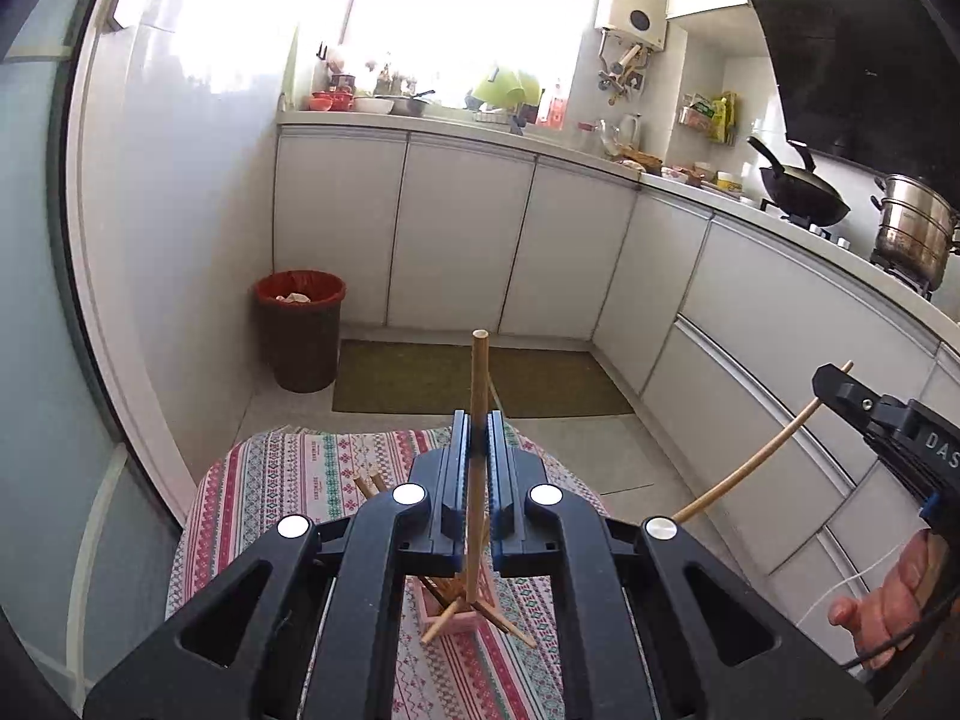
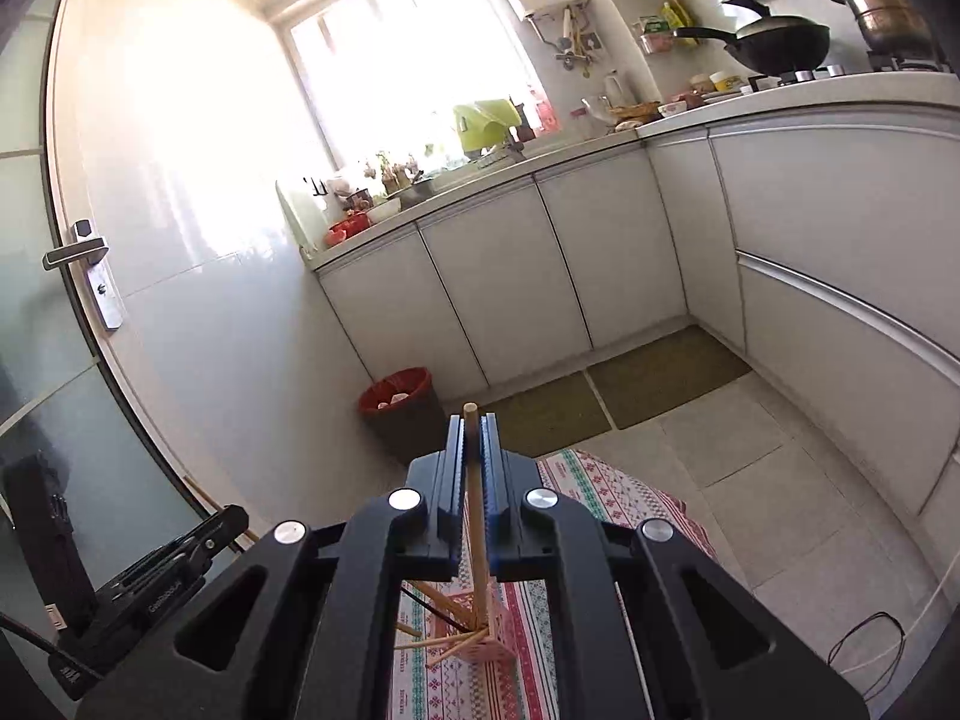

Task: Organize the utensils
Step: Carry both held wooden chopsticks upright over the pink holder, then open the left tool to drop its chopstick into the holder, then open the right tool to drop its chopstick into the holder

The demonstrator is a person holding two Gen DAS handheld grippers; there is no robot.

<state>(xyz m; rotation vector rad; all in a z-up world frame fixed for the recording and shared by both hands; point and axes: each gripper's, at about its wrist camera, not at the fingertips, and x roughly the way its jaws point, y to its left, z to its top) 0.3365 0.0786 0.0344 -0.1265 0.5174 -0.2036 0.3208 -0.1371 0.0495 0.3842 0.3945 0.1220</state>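
Wooden chopsticks are the things to sort here, and each gripper has one of them. The left gripper [image 1: 478, 438] has its jaws clamped on a chopstick [image 1: 478, 396] that stands almost upright between them, its blunt end above the jaw tips and its lower end going down toward the pink holder [image 1: 457, 618]. The right gripper [image 2: 473, 450] also has its jaws pressed on a second chopstick [image 2: 477, 516], which likewise points down to the same holder [image 2: 489, 630]. The holder stands on the bench [image 1: 288, 480], which is covered with a patterned cloth in red, green and white. Several other chopsticks [image 1: 444, 624] already sit in the holder, but they lean out in different directions and cross each other. Two more chopstick ends [image 1: 367, 483] show on the cloth beside the left gripper; I cannot tell if they lie loose or belong to another container. In the left wrist view the right gripper [image 1: 837, 387] appears at the side, and its stick looks curved, which I take for a lens effect. I judge that the step in hand is to put both sticks into the holder, and that the task is partly done. The next move calls for lowering each stick straight, so that its tip finds a free gap among the leaning ones, and opening the jaws only when the stick rests inside. Going down one gripper at a time may help, because the holder looks light and could tip.
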